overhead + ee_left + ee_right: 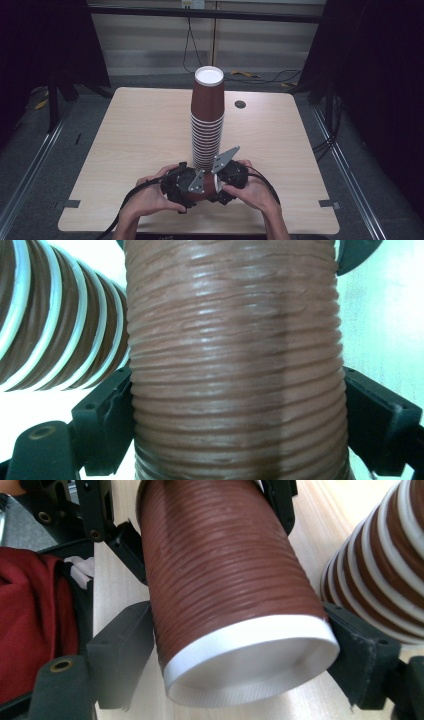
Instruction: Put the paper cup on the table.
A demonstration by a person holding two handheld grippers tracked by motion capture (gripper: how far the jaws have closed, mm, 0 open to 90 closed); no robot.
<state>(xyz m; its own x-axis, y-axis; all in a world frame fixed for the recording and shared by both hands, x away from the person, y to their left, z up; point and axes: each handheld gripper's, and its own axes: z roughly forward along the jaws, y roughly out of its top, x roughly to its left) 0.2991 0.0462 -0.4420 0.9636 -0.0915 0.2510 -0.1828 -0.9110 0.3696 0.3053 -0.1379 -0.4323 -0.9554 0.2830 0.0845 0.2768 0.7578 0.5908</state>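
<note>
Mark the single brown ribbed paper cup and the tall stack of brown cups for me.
single brown ribbed paper cup [225, 580], right gripper view, its ribbed side wall
tall stack of brown cups [207, 100], high view, top cup's side

Light wooden table [135, 150] — bears one tall cup stack [207, 120], seemingly upright.

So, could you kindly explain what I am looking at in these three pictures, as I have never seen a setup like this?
No robot here: a person holds a hand-worked gripper in each hand. The high view looks down on a wooden table. On it stands a tall stack of upturned brown paper cups. The other two pictures come from cameras riding on the grippers. Both the left gripper and the right gripper clamp one single brown ribbed cup, lying sideways between the hands just in front of the stack, the right one near its white rim.
</note>
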